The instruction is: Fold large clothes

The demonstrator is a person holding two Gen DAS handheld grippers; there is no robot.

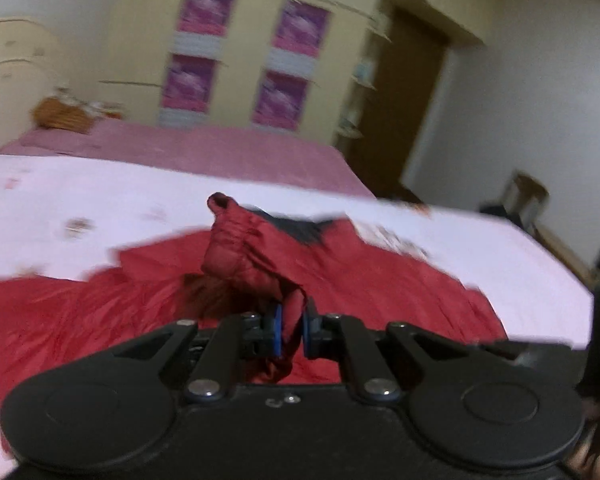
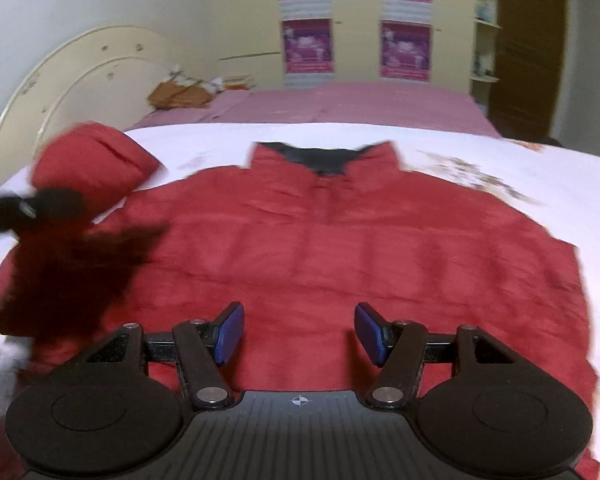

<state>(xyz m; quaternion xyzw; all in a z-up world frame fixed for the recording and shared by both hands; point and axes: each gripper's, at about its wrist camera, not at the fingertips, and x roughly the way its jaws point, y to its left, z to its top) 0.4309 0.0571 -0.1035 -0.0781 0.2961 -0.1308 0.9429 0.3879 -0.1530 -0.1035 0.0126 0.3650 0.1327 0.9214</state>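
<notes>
A red padded jacket point(image 2: 340, 240) with a dark collar lining lies front-up on a white sheet point(image 2: 540, 184) over the bed. My left gripper point(image 1: 292, 330) is shut on the jacket's left sleeve point(image 1: 240, 252), which rises puffy and folded from between the blue pads. In the right wrist view that lifted sleeve point(image 2: 92, 160) hangs above the jacket's left side, with the blurred black left gripper point(image 2: 28, 208) under it casting a dark shadow. My right gripper point(image 2: 300, 334) hovers open over the jacket's lower middle, nothing between its blue pads point(image 2: 230, 334).
The bed has a pink cover point(image 2: 380, 108) beyond the white sheet and a cream rounded headboard point(image 2: 80, 76) at left. An orange-brown bundle point(image 2: 180, 96) lies near the headboard. A cream wardrobe with purple posters point(image 2: 308, 44) and a brown door point(image 2: 528, 48) stand behind.
</notes>
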